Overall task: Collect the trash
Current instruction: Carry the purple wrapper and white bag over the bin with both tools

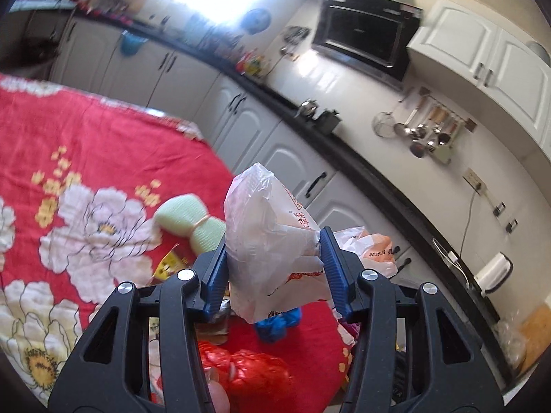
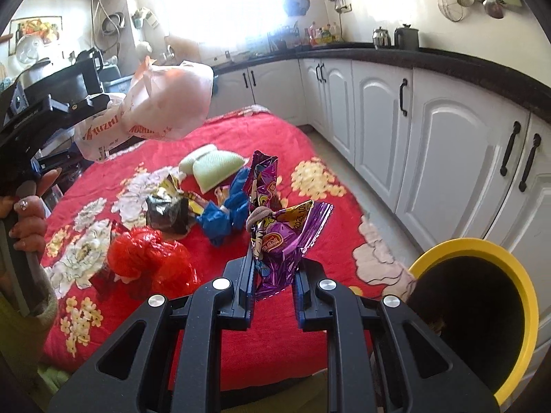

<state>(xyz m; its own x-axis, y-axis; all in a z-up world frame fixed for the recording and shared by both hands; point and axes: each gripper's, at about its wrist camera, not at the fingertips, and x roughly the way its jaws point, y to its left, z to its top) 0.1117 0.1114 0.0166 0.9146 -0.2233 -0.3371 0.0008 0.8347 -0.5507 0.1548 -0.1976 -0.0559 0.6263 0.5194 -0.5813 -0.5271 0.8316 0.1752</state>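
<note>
Left hand-held gripper: my blue pads clamped on a crumpled white plastic bag, held in the air above the desk. Right hand-held gripper: clamped on a purple foil wrapper, also lifted. Desk, under a red floral cloth: red plastic bag, blue wrapper, dark foil packet, green bow-shaped sponge. Yellow-rimmed bin: just beside the desk's right edge, mouth open.

Far countertop clutter blurred in left wrist view, items unreadable. Window blown out white, nothing visible thru it. Yellow bin cut off by frame edge at near right, its inside too dark to tell contents.
</note>
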